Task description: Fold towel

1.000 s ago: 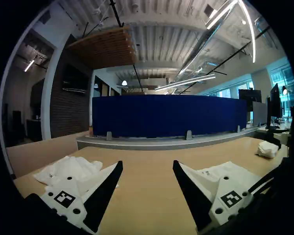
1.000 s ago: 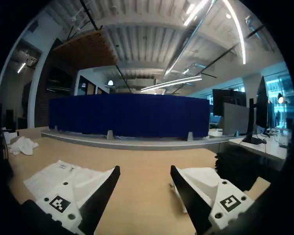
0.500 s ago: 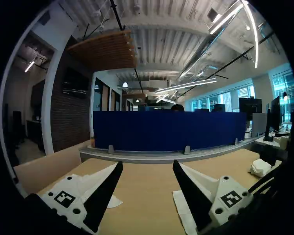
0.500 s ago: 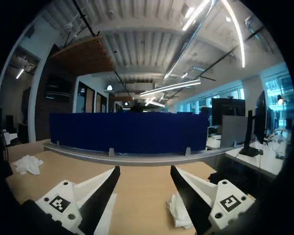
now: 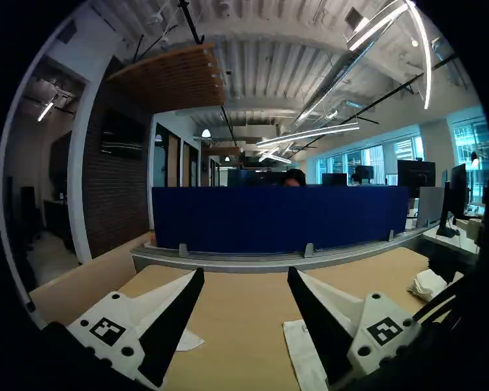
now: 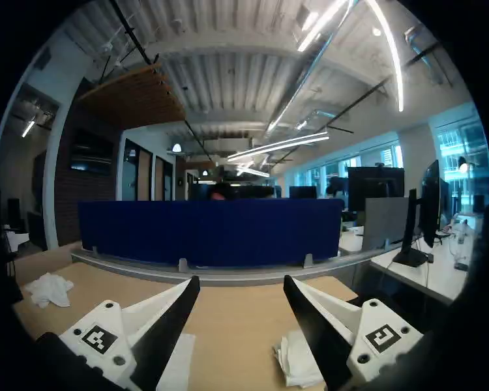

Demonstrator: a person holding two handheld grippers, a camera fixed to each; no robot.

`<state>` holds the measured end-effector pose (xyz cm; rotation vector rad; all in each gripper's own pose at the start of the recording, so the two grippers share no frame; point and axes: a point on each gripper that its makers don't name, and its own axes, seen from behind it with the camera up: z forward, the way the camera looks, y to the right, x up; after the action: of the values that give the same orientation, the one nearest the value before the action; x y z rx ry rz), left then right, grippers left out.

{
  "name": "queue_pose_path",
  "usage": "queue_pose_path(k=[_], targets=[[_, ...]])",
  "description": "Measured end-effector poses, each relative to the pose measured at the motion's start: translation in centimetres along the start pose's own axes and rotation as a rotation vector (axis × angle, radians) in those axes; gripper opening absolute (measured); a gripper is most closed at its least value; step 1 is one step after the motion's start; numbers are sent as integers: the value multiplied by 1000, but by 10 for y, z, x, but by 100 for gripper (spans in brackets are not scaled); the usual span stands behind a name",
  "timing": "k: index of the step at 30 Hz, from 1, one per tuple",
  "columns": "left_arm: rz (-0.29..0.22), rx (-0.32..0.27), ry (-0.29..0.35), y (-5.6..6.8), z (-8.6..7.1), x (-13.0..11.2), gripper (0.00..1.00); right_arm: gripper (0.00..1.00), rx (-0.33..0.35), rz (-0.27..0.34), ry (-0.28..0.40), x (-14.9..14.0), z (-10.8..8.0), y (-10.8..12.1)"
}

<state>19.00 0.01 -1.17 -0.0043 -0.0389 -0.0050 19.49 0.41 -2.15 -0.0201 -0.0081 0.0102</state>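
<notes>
Now, left to right, short of the blue divider [image 5: 270,218]: left gripper [image 5: 244,270], jaws wide and empty; flat white towel [image 5: 298,345] lies on the table [image 5: 244,326], judged light, limp and best pinched at a corner; right gripper [image 6: 240,279], likewise wide open, holding nothing.

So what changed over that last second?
Both claws lifted up from the table: the left claw and right claw now look over the blue divider, and the flat towel sits lower in view. Both stayed open, holding nothing.
</notes>
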Motion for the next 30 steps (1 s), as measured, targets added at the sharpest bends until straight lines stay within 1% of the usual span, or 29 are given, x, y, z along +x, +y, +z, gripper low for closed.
queue_pose_path(k=[3, 7, 11, 15, 18, 21, 23, 27, 30], targets=[[8, -31, -25, 7, 0, 0, 95, 100, 25, -7, -23, 0, 3, -5], [31, -113, -77, 22, -2, -6, 95, 100, 91, -44, -62, -3, 4, -19], [56, -214, -140, 40, -6, -14, 95, 100, 182, -89, -127, -12, 3, -37], [73, -332, -205, 61, -15, -20, 95, 100, 302, -132, -216, -25, -4, -61], [71, -398, -248, 70, -21, -24, 95, 100, 386, -154, -287, -36, -10, -75], [64, -433, -273, 73, -23, -26, 95, 100, 428, -166, -334, -44, -11, -81], [69, -443, -283, 75, -23, -30, 95, 100, 437, -173, -349, -47, -10, -83], [97, -464, -308, 78, -23, -43, 95, 100, 465, -189, -375, -54, -11, -89], [110, -488, -335, 83, -24, -56, 95, 100, 488, -199, -396, -63, -12, -95]])
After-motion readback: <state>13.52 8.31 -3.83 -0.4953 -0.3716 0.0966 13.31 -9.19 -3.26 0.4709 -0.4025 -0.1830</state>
